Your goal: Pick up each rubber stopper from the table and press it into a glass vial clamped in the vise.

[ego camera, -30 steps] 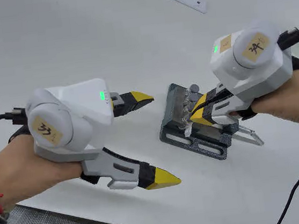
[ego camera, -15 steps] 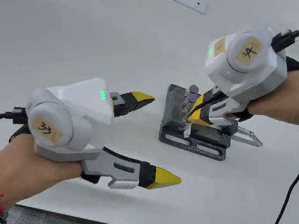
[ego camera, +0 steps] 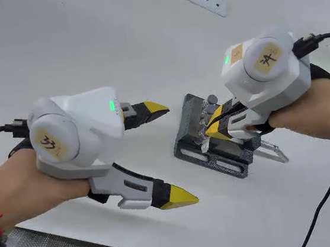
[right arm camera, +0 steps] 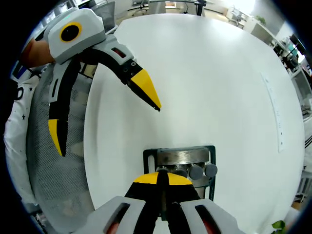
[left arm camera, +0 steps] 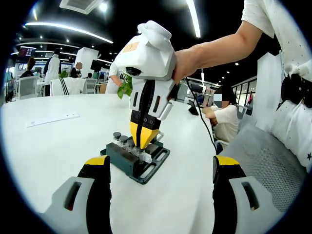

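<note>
Right hand-held gripper (ego camera: pixel 212 127), jaws pinched together over the vials (ego camera: pixel 203 125) in the vise (ego camera: pixel 207 154), any stopper hidden: push straight down along the vial axis; left hand-held gripper (ego camera: pixel 179 153) gapes empty alongside.

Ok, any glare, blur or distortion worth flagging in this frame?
Head view: even light, sharp, soft shadows on the table. Left gripper view: fisheye bending, bright ceiling strips, the vise crisp. Right gripper view: strong curvature, the right gripper nearest the lens looks soft.
</note>
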Demonstrator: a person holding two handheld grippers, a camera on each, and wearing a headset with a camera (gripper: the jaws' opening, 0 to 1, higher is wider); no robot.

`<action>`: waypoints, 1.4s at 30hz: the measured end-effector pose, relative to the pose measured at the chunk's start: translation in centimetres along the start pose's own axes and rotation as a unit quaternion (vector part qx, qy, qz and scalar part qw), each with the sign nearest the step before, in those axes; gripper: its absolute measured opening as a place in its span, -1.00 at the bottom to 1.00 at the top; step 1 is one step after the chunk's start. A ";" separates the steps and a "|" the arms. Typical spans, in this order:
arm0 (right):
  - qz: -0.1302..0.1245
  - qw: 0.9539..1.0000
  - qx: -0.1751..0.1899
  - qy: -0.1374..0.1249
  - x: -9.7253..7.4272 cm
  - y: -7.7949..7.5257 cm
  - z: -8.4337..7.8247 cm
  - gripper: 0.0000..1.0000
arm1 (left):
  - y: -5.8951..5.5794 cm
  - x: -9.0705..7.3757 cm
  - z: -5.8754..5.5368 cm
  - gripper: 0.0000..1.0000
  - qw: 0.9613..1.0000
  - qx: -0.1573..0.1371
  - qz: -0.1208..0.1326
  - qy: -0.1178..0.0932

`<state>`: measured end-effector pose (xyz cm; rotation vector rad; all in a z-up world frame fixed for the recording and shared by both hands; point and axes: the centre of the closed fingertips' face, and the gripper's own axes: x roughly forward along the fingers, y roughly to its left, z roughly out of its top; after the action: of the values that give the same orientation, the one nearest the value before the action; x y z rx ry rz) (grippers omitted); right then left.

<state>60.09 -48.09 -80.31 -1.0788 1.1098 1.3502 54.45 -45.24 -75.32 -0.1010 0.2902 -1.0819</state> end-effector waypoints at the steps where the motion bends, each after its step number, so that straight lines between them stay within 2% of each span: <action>1: 0.000 1.000 0.000 -0.001 0.0 -0.1 0.0 -1.00 | 0.0 0.0 0.0 0.70 1.000 0.000 0.000 0.000; 5: 0.009 1.000 0.013 -0.016 -0.1 -0.2 0.0 -1.00 | 0.0 0.0 0.0 0.71 1.000 0.002 0.000 0.002; 6: 0.010 0.999 0.023 -0.024 -0.1 -0.2 0.1 -1.00 | -0.1 0.0 0.2 0.71 1.000 0.004 0.000 0.003; 7: 0.013 0.998 0.056 -0.038 -0.1 -0.2 0.1 -1.00 | -0.2 0.0 0.3 0.71 1.000 0.005 -0.001 0.005; 9: 0.005 0.999 0.017 -0.043 -0.3 -0.2 0.0 -1.00 | -0.2 0.0 0.4 0.71 1.000 0.006 -0.002 0.007; 11: 0.004 0.998 0.045 -0.046 -0.2 -0.2 0.0 -0.99 | -0.4 -0.2 0.3 0.71 1.000 0.011 -0.003 0.015; 14: -0.001 0.998 0.039 -0.050 -0.3 0.1 0.1 -0.99 | -0.3 -0.4 0.4 0.73 1.000 0.007 0.000 0.016; 20: -0.005 0.996 0.056 -0.074 -0.3 -0.4 -0.1 -0.99 | -0.4 -1.0 0.2 0.74 1.000 0.008 0.006 0.024; 22: -0.007 0.995 0.061 -0.081 -0.3 -0.1 -0.1 -0.99 | -0.5 -1.2 0.2 0.74 1.000 0.007 0.007 0.026; 32: -0.016 0.992 0.076 -0.102 -1.0 -0.1 -0.4 -1.00 | -0.7 -1.4 0.6 0.75 1.000 0.004 0.011 0.029; 36: -0.023 0.989 0.085 -0.115 -1.7 0.0 -0.5 -0.98 | -0.7 -1.6 0.4 0.75 0.999 0.004 0.012 0.033; 42: -0.031 0.982 0.112 -0.146 -2.7 0.2 -1.2 -0.94 | -0.7 -1.8 0.4 0.79 0.999 0.005 0.014 0.039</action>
<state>60.10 -49.77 -77.87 -0.7184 0.9744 1.2547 53.19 -43.97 -74.49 -0.0453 0.3561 -1.0616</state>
